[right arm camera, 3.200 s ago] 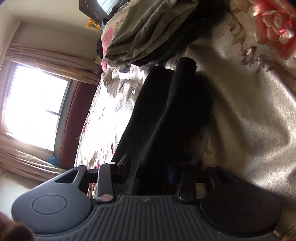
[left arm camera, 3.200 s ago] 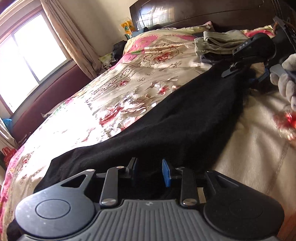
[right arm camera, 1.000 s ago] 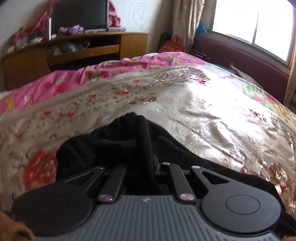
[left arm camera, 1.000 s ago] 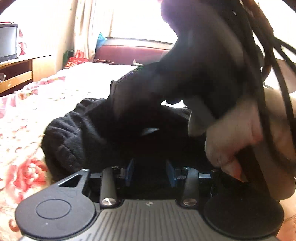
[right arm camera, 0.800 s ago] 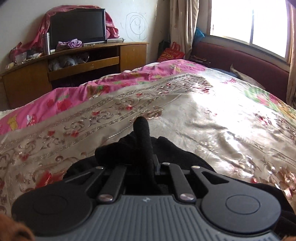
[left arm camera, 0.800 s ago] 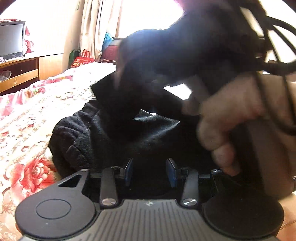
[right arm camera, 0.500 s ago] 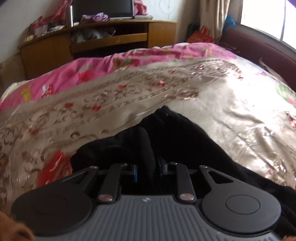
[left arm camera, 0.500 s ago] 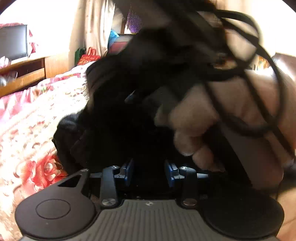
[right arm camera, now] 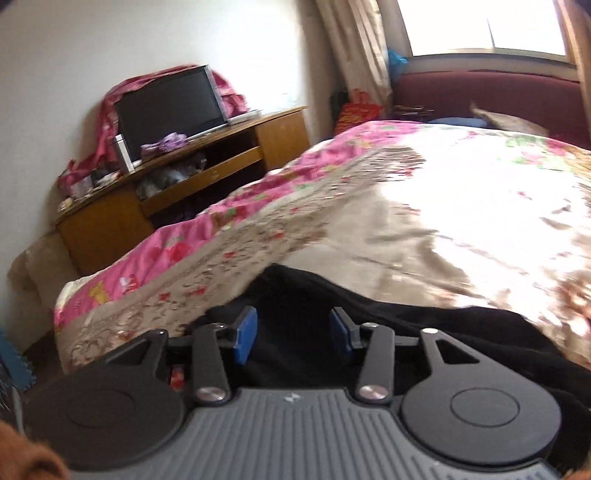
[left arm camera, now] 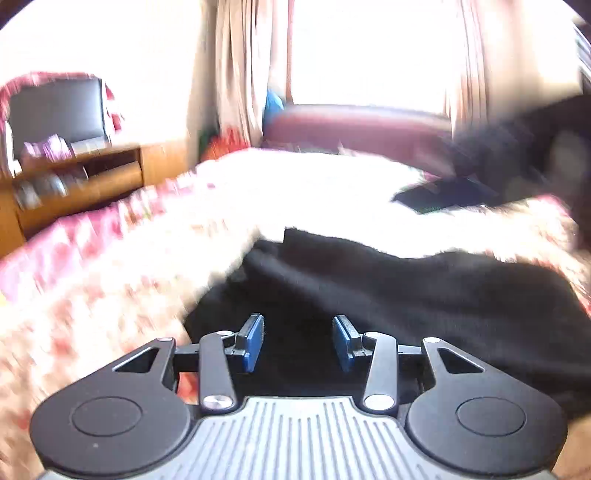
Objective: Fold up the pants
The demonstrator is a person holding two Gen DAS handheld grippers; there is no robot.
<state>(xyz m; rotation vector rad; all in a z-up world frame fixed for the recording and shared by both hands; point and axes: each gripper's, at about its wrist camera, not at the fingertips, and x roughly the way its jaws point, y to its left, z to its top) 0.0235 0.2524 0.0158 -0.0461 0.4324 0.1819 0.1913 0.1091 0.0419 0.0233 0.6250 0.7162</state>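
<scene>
Pants (right arm camera: 406,332): on the bed (right arm camera: 424,221), just before both grippers.
Cabinet (right arm camera: 177,184): left of the bed.
Television (right arm camera: 170,103): on the cabinet.
Window (right arm camera: 487,26): behind the bed.
</scene>
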